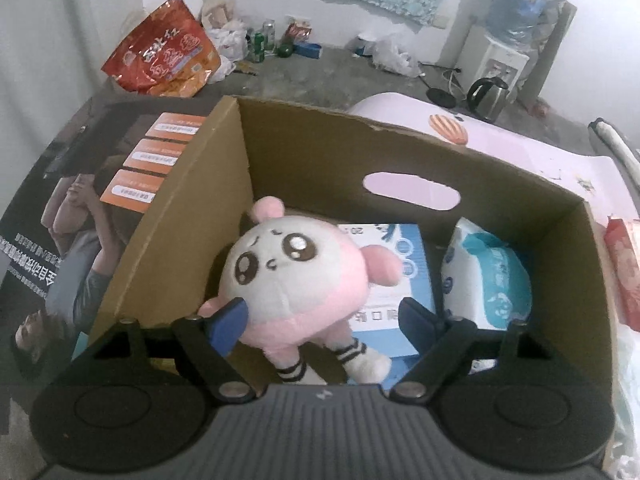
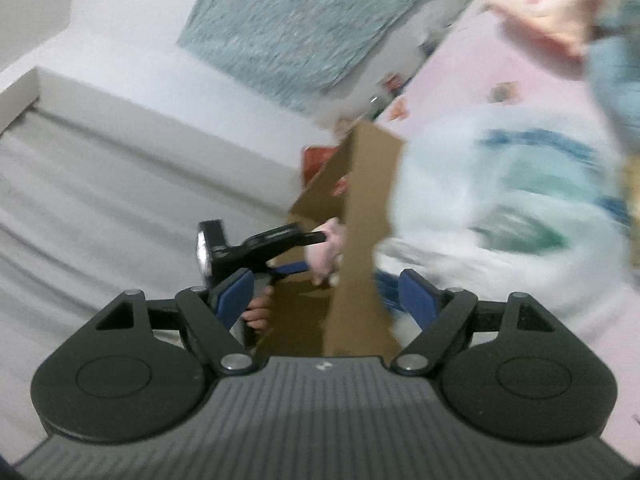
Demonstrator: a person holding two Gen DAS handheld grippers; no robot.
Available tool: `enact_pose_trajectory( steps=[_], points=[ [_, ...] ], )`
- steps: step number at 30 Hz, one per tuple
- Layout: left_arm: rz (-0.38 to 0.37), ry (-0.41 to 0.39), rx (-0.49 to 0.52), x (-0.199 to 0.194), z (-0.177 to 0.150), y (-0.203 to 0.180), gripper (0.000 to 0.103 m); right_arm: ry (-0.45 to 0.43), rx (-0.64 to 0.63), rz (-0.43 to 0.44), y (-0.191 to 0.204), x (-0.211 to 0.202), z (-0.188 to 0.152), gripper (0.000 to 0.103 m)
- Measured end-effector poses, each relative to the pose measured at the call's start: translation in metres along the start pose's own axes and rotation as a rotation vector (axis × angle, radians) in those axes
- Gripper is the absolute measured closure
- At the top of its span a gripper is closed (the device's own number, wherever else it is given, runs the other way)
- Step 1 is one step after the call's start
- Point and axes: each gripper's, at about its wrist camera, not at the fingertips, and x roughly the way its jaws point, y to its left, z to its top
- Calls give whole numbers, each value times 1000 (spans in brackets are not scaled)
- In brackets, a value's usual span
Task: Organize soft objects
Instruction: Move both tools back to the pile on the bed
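A pink and white plush toy (image 1: 288, 276) lies in an open cardboard box (image 1: 192, 216), partly on a blue and white carton (image 1: 404, 280). A white and teal wipes pack (image 1: 492, 276) lies beside it. My left gripper (image 1: 322, 318) straddles the plush. Its left pad (image 1: 228, 320) touches the toy's side, while its right pad (image 1: 416, 316) stands clear of it. In the blurred right wrist view my right gripper (image 2: 328, 296) is open and holds nothing, just outside the box wall (image 2: 360, 220). Beyond it, the left gripper (image 2: 316, 252) is around the plush (image 2: 330, 250).
The box's printed flap (image 1: 80, 200) folds out to the left. It sits on a pink sheet (image 1: 520, 148), with a red pack (image 1: 624, 272) at its right. A red snack bag (image 1: 164, 60), cans (image 1: 260, 40) and a kettle (image 1: 486, 96) stand on the floor behind. A blurred white and blue pack (image 2: 500, 200) lies right of the box.
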Motion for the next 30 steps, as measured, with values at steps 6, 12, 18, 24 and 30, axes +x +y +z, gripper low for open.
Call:
enact_pose_trajectory(
  steps=[6,12,18,24,30],
  points=[
    [19,-82,46,-30,-7,-17,13,-99,46,1,-29,-43,-17,22],
    [5,-190,70,-88,-17,-32,11,-121,91,1,-51,-57,-31,20],
    [-66,-317,141,-171,-52,-55,6,-147,139,8,-68,-83,-50,19],
    [-209,-341,265,-224,-118,-98,3,-180,210,-26,-96,-116,-70,19],
    [-365,-309,369,-222,-184,-152,3,-223,231,-86,-114,-157,-80,18]
  ],
)
